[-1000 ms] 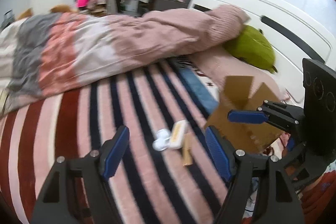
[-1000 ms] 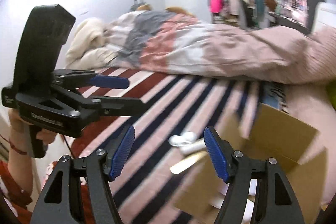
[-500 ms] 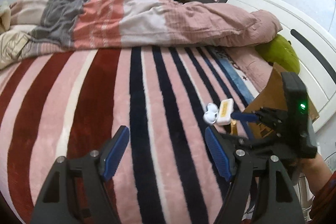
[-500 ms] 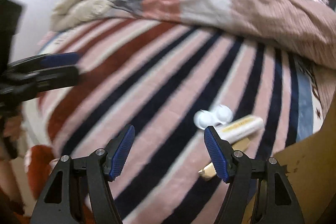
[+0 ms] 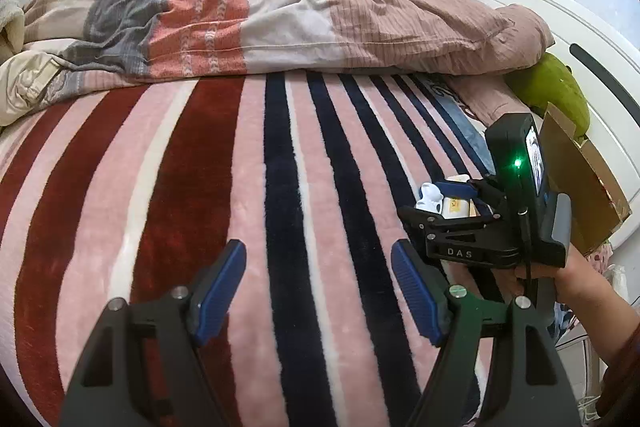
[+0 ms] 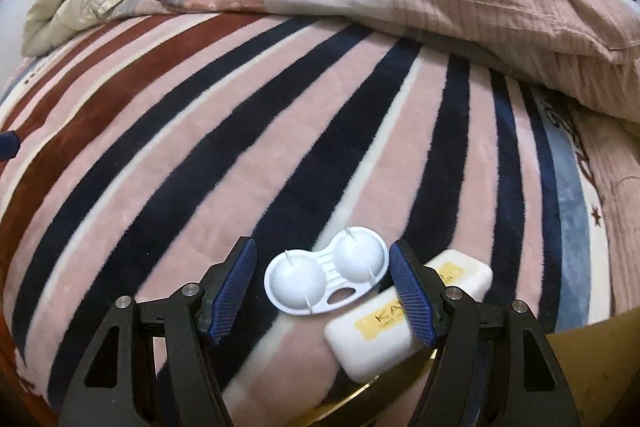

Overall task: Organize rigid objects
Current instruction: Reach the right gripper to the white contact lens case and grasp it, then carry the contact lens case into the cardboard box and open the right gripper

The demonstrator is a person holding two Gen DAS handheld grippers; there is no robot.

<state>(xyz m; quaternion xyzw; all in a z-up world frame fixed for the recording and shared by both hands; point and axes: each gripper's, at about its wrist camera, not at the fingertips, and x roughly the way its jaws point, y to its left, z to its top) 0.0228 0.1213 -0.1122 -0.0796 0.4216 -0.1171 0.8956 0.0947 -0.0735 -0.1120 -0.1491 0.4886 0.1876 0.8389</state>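
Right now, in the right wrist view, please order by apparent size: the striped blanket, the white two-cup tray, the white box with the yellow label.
1. striped blanket, by far the largest.
2. white box with the yellow label.
3. white two-cup tray, only slightly smaller; the box is partly hidden, so this order is unsure.

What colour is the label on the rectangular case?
Yellow, on a white case; clearest in the right wrist view.
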